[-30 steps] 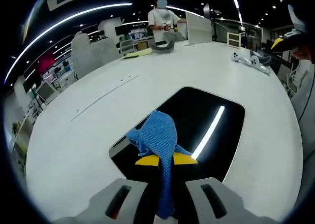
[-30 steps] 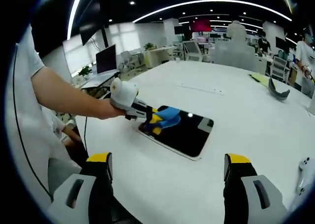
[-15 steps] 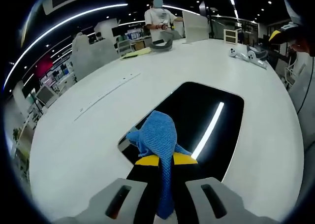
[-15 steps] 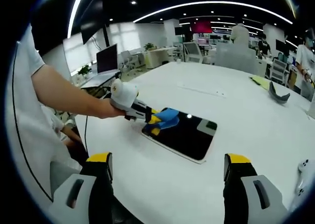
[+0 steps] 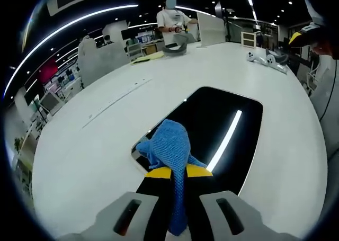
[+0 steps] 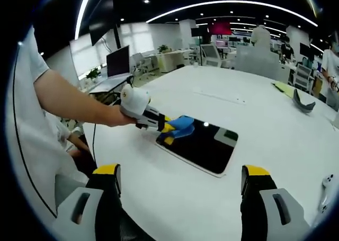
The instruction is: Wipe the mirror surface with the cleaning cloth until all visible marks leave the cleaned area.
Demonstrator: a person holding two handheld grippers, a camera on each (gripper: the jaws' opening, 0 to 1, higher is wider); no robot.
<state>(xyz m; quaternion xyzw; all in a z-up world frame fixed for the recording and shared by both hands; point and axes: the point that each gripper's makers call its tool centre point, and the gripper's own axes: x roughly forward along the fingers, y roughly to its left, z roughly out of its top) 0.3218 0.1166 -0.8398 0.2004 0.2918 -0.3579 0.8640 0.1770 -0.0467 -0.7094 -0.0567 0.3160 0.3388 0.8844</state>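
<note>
A dark rectangular mirror (image 5: pixel 222 119) lies flat on the white table (image 5: pixel 95 140), reflecting a ceiling light strip. My left gripper (image 5: pixel 178 173) is shut on a blue cleaning cloth (image 5: pixel 168 145), whose bunched end rests on the mirror's near left corner. In the right gripper view the left gripper (image 6: pixel 161 125) holds the blue cloth (image 6: pixel 183 123) against the near end of the mirror (image 6: pixel 204 144). My right gripper (image 6: pixel 180 185) hangs open above the table, well short of the mirror, with nothing between its yellow-tipped fingers.
A person's arm (image 6: pixel 74 106) holds the left gripper. White controllers (image 5: pixel 267 61) lie on the far right of the table, a grey curved object (image 5: pixel 175 49) and a yellow sheet (image 5: pixel 145 57) at the far side. A person (image 5: pixel 172 21) stands behind the table.
The left gripper and cloth have shifted slightly along the mirror's near end. The right gripper's view has drifted a little; its jaws stay open.
</note>
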